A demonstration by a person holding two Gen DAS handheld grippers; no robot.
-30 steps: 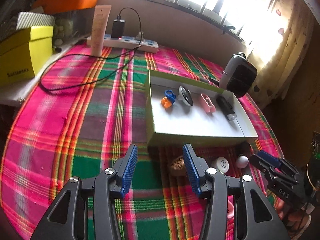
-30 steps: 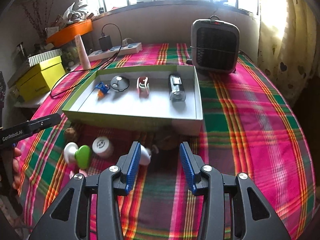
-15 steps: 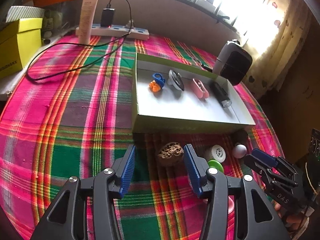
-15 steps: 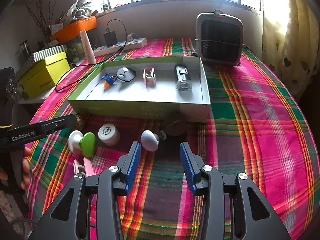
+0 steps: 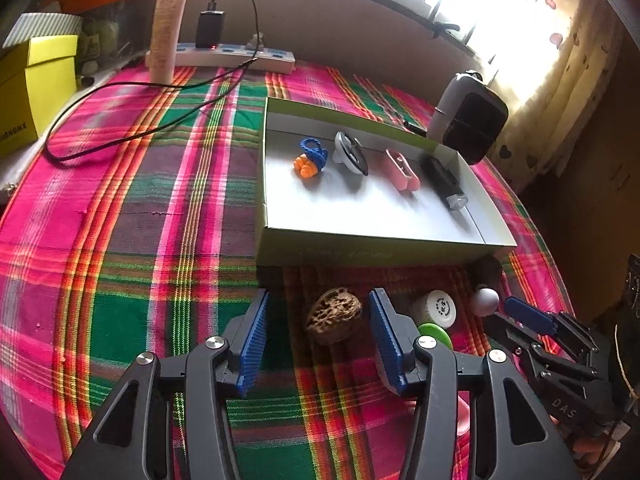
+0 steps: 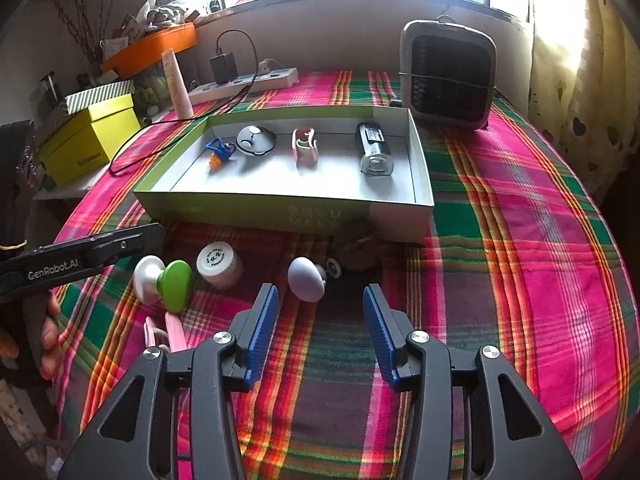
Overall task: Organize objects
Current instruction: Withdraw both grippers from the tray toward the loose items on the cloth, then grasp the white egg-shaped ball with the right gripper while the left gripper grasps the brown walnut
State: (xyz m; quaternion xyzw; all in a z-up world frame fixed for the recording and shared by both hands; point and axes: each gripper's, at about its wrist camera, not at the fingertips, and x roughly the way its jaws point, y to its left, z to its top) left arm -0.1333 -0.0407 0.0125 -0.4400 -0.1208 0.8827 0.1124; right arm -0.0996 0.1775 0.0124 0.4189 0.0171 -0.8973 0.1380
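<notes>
A shallow box with a green rim point(image 5: 380, 236) point(image 6: 280, 208) holds a blue-orange toy point(image 5: 310, 158), a grey round piece point(image 6: 255, 141), a pink clip point(image 6: 306, 148) and a black torch point(image 6: 374, 152). In front of it, a brown wrinkled nut point(image 5: 335, 315) lies on the cloth between the fingers of my open left gripper point(image 5: 319, 296), untouched. My right gripper point(image 6: 321, 292) has its jaws opening. A lilac egg-shaped piece point(image 6: 306, 279) lies just beyond its tips, also untouched. A white cap point(image 6: 219, 261) and a green-white piece point(image 6: 168, 286) lie to the left.
A grey fan heater point(image 6: 448, 76) stands behind the box at the right. A power strip point(image 6: 244, 82), its black cable point(image 5: 120, 136), a tube point(image 6: 178, 84) and a yellow box point(image 6: 88, 136) sit at the back left. A pink item point(image 6: 172, 332) lies near the front edge.
Both views have drawn back from the box, bringing the loose items into sight. The brown nut now lies between the left fingers. The right jaws stand wider apart.
</notes>
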